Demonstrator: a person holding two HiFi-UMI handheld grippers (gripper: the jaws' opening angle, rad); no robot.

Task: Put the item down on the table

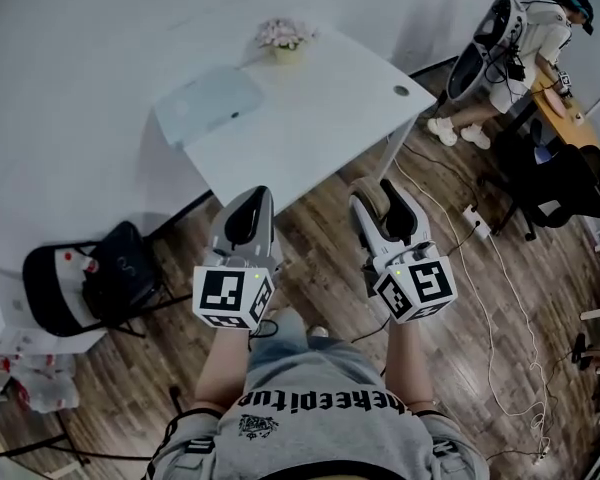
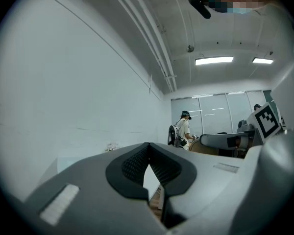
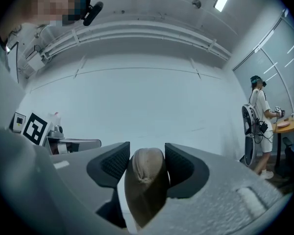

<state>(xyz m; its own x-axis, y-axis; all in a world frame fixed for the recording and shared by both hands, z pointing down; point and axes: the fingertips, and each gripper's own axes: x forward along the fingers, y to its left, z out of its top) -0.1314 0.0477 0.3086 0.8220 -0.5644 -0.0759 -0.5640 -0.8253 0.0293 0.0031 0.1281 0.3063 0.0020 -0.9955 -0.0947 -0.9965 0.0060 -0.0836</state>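
We are gripping the tan cloth-like item (image 3: 146,180) between the jaws of our right gripper (image 3: 147,156), holding it over the floor short of the white surface (image 1: 320,108), our left gripper (image 2: 148,153) closed on nothing, so the set-down is all ahead.

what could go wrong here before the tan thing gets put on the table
1. The right gripper holds the tan item over the floor, apparently short of the table; opening now would likely drop it.
2. A white cable trails across the floor near the table and could catch a foot.
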